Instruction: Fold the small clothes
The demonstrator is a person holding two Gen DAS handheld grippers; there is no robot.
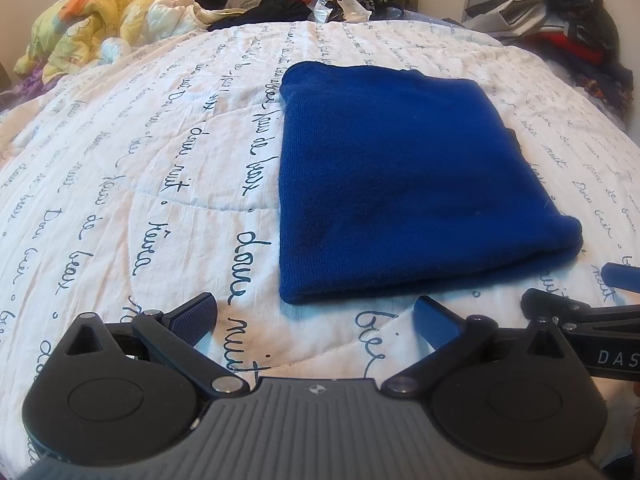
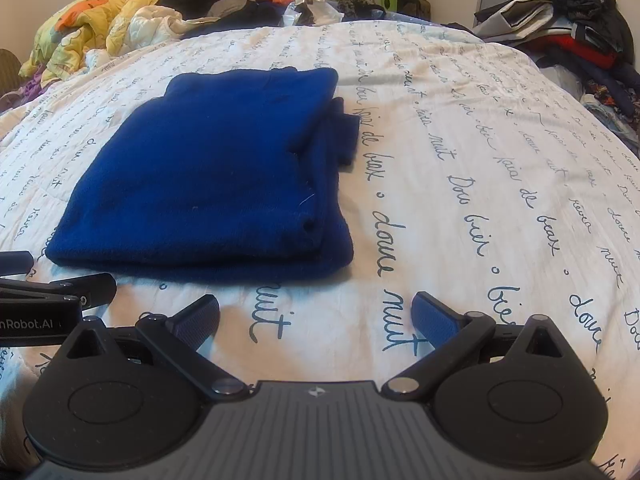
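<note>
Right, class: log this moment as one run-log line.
blue garment: folded, flat on quilt | left tongs: open, empty | right tongs: open, empty | both clear of garment

Loads of cursive printed all over the white quilt (image 1: 160, 152) on the bed, dark blue script in rows: "douce nuit", "fais de beaux", "rêves", "bien", "Dors" repeating across it. Same French lines readable from the right wrist view too (image 2: 460, 184). On the right claw's body (image 1: 612, 356), white letters "DAS", rest cut off. On the left claw's body (image 2: 30, 324), "nRobot.AI", start cut off.
</note>
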